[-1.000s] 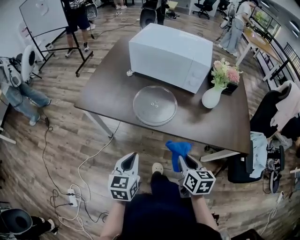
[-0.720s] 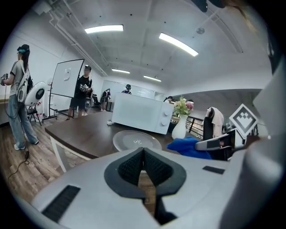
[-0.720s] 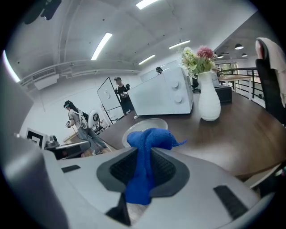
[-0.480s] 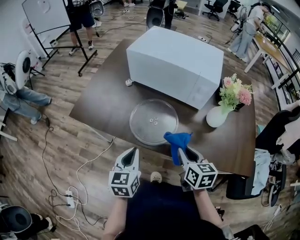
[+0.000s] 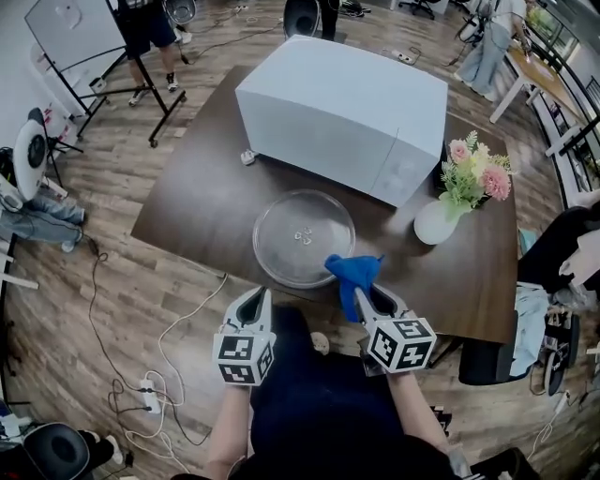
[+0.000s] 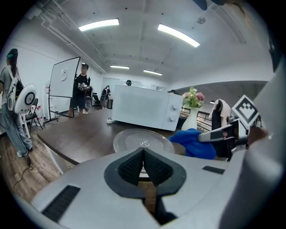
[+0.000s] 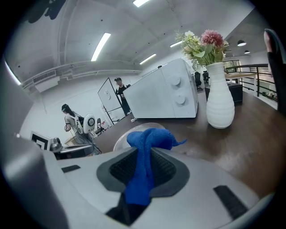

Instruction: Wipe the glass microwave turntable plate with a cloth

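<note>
Left claw (image 5: 255,300): jaws pressed together, nothing between them; held just short of the near edge of the worktop (image 5: 192,202), a little left of the plate (image 5: 304,237).
Right claw (image 5: 362,296): clamped on a blue cloth (image 5: 353,271), which runs up between the pads and bunches above the tips; held at the worktop's near edge.
Cloth: its bunched end sits over the plate's near right rim. I cannot tell whether it touches the glass.
Plate: clear glass, lying flat on the dark worktop close to the front edge, just in front of the microwave (image 5: 342,108).
Microwave: white, behind the plate, with two knobs at its right-hand end.
Vase (image 5: 431,221): white, holding pink flowers (image 5: 474,167), near the microwave's front right corner.
Far side: a whiteboard (image 5: 67,30) on a stand off the worktop's far left, with a person (image 5: 148,26) standing beside it.
</note>
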The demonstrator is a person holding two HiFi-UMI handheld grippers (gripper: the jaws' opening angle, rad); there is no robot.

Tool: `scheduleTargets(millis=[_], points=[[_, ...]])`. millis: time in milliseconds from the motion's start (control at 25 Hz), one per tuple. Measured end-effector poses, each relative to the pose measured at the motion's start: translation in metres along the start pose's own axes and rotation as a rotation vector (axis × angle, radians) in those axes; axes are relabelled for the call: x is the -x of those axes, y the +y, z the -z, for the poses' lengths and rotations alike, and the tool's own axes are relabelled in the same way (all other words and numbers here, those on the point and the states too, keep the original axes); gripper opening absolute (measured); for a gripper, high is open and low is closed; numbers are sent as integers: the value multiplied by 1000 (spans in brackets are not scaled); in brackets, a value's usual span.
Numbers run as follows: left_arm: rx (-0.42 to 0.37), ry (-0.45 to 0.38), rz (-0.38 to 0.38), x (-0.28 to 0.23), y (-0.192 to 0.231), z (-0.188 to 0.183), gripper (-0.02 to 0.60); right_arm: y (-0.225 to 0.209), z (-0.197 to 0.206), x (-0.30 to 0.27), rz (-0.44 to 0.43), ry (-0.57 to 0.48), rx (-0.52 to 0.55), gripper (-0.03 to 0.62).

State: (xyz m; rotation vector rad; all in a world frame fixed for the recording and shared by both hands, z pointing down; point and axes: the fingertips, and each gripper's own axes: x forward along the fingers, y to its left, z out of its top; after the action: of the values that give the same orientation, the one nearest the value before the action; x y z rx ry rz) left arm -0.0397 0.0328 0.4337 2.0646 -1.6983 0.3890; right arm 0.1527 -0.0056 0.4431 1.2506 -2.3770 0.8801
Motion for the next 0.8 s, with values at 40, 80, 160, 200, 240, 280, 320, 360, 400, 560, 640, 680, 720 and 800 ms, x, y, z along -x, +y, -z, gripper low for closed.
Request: scheduleTargets(millis=[40, 80, 160, 200, 240, 280, 320, 360, 400, 560, 640, 680, 720, 800], points=[[0, 13, 0, -4, 3, 2, 5, -1, -1, 0, 6, -3, -4, 74], [1, 25, 0, -8, 6, 4, 5, -3, -3, -1, 14, -6, -9, 74], [1, 43, 7, -16, 14, 3, 5, -4, -5, -3, 31, -10, -23, 74], [-3, 49, 12, -20, 18, 2, 5, -4, -6, -5, 39, -11, -29, 74], [-9, 54, 17, -23, 22, 0, 5, -4, -7, -8, 47, -11, -36, 74], [-14, 58, 23, -27, 27, -2, 5, -3, -8, -11, 56, -10, -42, 74], [-18, 64, 32, -30, 31, -4, 5, -3, -9, -13, 66, -9, -47, 74], [-23, 72, 42, -33, 35, -5, 5, -2, -11, -16, 78, -8, -53, 74], [-29, 82, 55, -37, 39, -6, 5, -2, -12, -18, 92, -6, -58, 74], [-81, 132, 110, -52, 50, -5, 5, 1, -22, -30, 141, -10, -86, 74], [-105, 155, 136, -61, 55, -5, 5, 4, -28, -37, 161, -12, -94, 74], [-111, 166, 148, -65, 58, -4, 5, 6, -30, -40, 170, -11, -97, 74], [-113, 176, 160, -69, 60, -4, 5, 8, -32, -44, 177, -8, -99, 74], [-110, 198, 192, -74, 63, -2, 5, 16, -34, -52, 184, 0, -98, 74]])
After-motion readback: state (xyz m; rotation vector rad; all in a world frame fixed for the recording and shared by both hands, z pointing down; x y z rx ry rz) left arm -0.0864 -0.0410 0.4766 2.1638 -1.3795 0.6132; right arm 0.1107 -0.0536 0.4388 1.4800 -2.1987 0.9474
